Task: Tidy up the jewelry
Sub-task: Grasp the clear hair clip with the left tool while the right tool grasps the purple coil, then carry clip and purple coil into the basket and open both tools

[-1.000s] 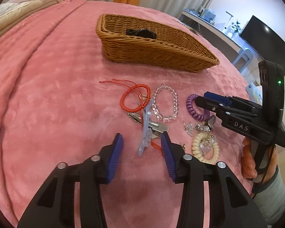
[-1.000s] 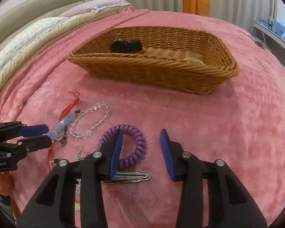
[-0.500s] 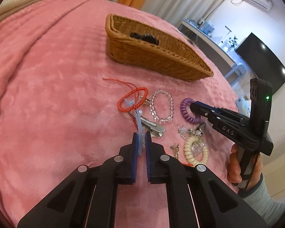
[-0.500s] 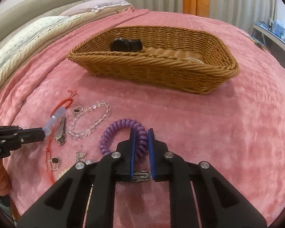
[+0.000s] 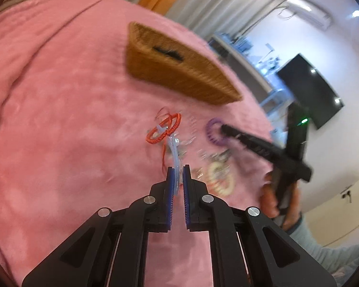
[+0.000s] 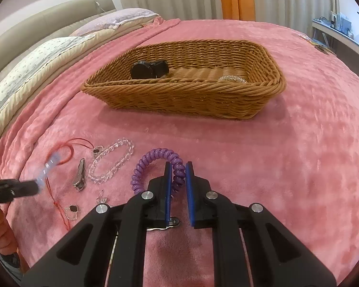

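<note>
My left gripper is shut on a pale blue translucent hair clip and holds it above the pink blanket; the clip also shows blurred in the right wrist view. My right gripper is shut on a purple spiral hair tie, also seen in the left wrist view. A wicker basket sits beyond, holding a black item and a clear coil. On the blanket lie a red cord bracelet, a clear bead bracelet and a silver clip.
A cream spiral hair tie and small earrings lie near the front. Pillows and the headboard are at the far left. A desk and a dark TV stand beyond the bed's right side.
My left gripper closed on the blue clip and has lifted it, tilting and moving fast. My right gripper closed on the purple hair tie and has raised it slightly.
</note>
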The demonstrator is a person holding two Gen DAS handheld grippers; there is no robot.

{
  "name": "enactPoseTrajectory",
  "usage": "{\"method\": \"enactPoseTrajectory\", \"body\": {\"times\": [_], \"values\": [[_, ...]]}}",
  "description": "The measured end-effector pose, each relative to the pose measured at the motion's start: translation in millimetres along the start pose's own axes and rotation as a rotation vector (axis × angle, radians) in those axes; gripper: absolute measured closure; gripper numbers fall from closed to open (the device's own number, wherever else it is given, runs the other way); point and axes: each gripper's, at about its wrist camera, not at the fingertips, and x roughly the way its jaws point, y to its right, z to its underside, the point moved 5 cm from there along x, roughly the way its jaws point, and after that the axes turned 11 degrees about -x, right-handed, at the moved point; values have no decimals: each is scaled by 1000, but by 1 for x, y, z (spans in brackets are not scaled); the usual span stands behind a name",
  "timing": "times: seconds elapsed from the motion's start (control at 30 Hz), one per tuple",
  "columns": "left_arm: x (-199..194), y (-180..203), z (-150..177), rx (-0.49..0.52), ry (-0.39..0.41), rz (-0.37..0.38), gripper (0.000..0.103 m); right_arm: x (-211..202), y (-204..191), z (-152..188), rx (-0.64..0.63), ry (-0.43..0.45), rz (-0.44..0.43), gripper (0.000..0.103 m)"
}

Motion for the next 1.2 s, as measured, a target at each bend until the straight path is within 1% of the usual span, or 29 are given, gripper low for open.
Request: {"method": "enactPoseTrajectory", "body": {"times": [0.03,0.1,0.17,0.27,0.37,0.43,0.47,0.53,0.57,0.6,0.63,0.67,0.7,0.77,0.83,0.9,0.93,0.97,1.0,1.07,1.17,1.2], "values": [[-2,-7,2,-8,5,-30,97,0,0,0,2,0,-2,93],[-10,-20,3,-54,21,-41,97,2,1,1,6,-3,-5,93],[-18,-29,1,-89,45,-44,95,3,1,2,10,-4,-8,93],[-29,-43,0,-125,85,-95,91,2,1,2,14,-1,-13,93],[-35,-48,-2,-130,103,-113,89,3,1,2,16,-2,-15,93],[-42,-47,-3,-118,110,-113,88,3,1,3,16,-2,-17,93],[-44,-46,-3,-111,115,-124,88,3,1,3,15,-3,-19,93],[-52,-47,-6,-101,145,-140,87,3,0,3,14,-2,-20,93],[-56,-49,-8,-103,147,-133,83,3,0,3,13,-2,-22,93],[-58,-49,-10,-100,149,-124,75,4,-1,3,11,-4,-23,93],[-59,-47,-12,-85,151,-127,70,4,-1,3,11,-5,-24,93],[-55,-44,-13,-58,143,-139,60,5,-1,3,12,-9,-26,93],[-53,-42,-14,-45,136,-147,60,6,0,3,14,-10,-27,93],[-40,-38,-14,-12,97,-166,60,6,0,3,18,-10,-32,93],[-25,-41,-13,20,58,-237,62,6,1,3,19,-11,-35,93],[-23,-38,-10,55,59,-261,63,7,1,4,18,-14,-38,93],[-23,-35,-8,75,57,-271,66,7,0,4,16,-16,-39,93],[-22,-32,-6,96,51,-288,86,7,0,4,11,-18,-39,93],[-20,-31,-2,116,37,-311,93,7,-1,3,6,-18,-38,93],[-21,-29,1,143,59,-343,97,5,-4,3,-8,-9,-35,93],[-30,-25,1,138,106,-318,98,-1,-8,2,-27,17,-28,93],[-35,-23,1,129,122,-294,98,-3,-8,1,-28,24,-28,93]]}}
